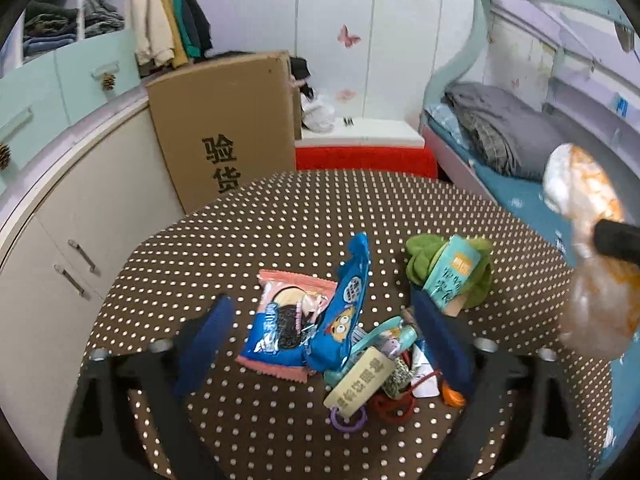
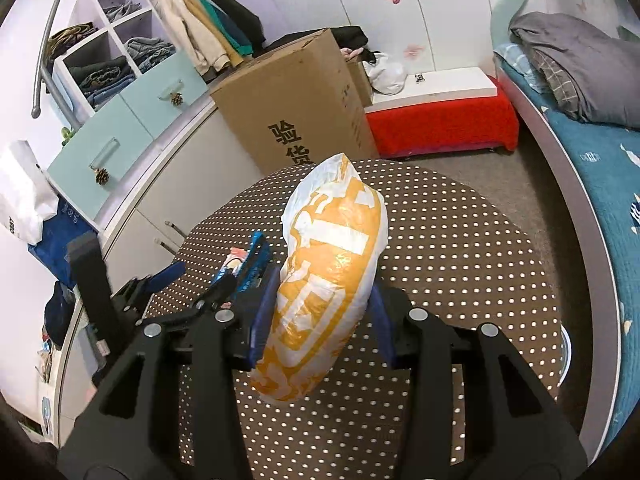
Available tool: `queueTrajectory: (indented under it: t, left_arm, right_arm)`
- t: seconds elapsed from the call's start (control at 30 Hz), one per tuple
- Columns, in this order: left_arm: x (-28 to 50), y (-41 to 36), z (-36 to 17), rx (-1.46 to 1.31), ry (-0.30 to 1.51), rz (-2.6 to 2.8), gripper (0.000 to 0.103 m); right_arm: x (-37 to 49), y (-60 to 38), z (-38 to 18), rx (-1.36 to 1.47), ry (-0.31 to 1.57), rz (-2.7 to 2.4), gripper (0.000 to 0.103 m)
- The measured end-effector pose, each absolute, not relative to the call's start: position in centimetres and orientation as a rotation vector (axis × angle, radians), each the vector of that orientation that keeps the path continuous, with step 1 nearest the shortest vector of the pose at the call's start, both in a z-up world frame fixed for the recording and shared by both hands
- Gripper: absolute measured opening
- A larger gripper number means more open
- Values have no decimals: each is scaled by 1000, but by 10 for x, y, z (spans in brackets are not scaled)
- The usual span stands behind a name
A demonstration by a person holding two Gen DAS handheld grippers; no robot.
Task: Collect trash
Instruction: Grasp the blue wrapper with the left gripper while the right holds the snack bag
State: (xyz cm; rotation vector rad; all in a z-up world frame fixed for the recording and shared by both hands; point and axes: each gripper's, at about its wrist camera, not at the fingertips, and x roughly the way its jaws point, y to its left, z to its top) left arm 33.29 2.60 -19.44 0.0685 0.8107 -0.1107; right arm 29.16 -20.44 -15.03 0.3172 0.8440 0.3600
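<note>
The right claw (image 2: 316,312) grips a white-and-orange plastic bag (image 2: 332,264), pinched between its blue pads above the dotted worktop (image 2: 460,264). The left claw (image 1: 320,344) stands open over a heap of snack wrappers (image 1: 316,320), which lies on the worktop between its fingers, untouched.

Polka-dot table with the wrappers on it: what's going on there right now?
A person is clearing trash with a gripper in each hand. The right gripper is shut on a white-and-orange plastic bag, held up over the polka-dot table. The left gripper is open, its fingers either side of a pile of snack wrappers and small clutter, gripping nothing yet. A green cloth with a teal packet on it lies just beyond.
</note>
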Motion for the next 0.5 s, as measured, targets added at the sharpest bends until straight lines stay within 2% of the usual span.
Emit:
queueTrajectory:
  t: [0.07, 0.13, 0.2, 0.23, 0.27, 0.5]
  left_arm:
    - [341, 24, -205, 78, 851, -124, 62]
    - [346, 22, -212, 90, 878, -136, 54]
    - [350, 19, -219, 97, 903, -164, 33]
    - [351, 18, -222, 93, 914, -181, 15]
    - [352, 18, -223, 92, 914, -183, 10]
    - [338, 24, -190, 26, 814, -196, 7]
  right_arm:
    - [292, -210, -152, 324, 845, 358, 42]
    - [292, -215, -154, 329, 846, 357, 42]
    - [292, -219, -155, 335, 846, 356, 42]
    - [291, -220, -156, 337, 845, 355, 42]
    - [291, -222, -155, 339, 843, 354, 42]
    - [282, -239, -144, 352, 807, 350, 42]
